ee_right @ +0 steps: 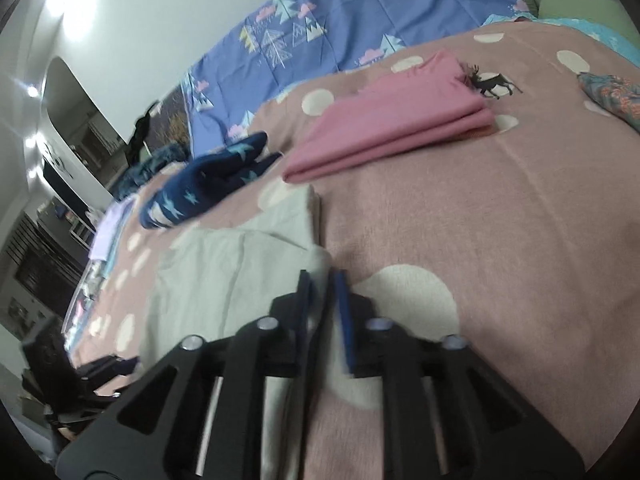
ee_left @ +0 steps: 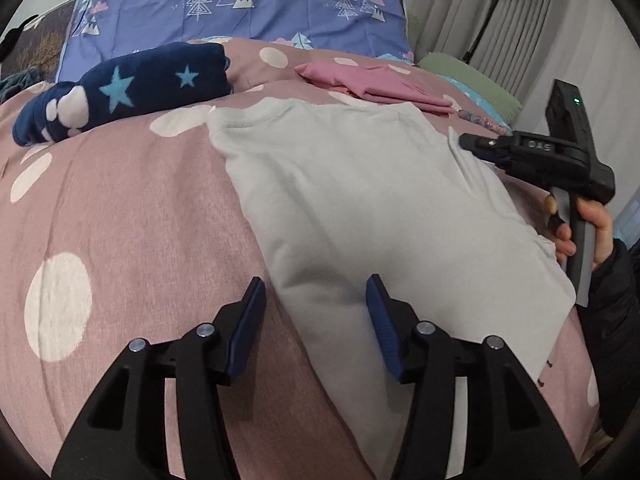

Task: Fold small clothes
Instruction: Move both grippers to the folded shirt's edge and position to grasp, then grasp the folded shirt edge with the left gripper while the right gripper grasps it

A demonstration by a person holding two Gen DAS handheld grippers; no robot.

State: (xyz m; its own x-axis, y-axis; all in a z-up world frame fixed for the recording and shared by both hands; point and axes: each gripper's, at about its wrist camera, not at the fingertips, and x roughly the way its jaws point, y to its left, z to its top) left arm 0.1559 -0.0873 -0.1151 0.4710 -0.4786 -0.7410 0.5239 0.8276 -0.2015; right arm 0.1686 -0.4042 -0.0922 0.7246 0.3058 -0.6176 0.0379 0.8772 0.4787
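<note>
A pale grey garment (ee_left: 360, 200) lies flat on the pink dotted bedspread (ee_left: 120, 220), folded into a long panel. My left gripper (ee_left: 316, 312) hovers open over its near left edge, with nothing pressed between the blue pads. My right gripper (ee_left: 466, 143), held by a hand (ee_left: 592, 224), sits at the garment's far right edge. In the right wrist view, my right gripper (ee_right: 323, 292) has its jaws narrow but still apart. The edge of the grey garment (ee_right: 224, 272) lies in the gap between them.
A folded pink garment (ee_left: 372, 80) (ee_right: 392, 128) and a navy star-print piece (ee_left: 132, 88) (ee_right: 208, 184) lie further back. A blue tree-print quilt (ee_left: 240, 4) covers the head end. A green pillow (ee_left: 472, 76) and a lamp stand (ee_left: 492, 12) are at the right.
</note>
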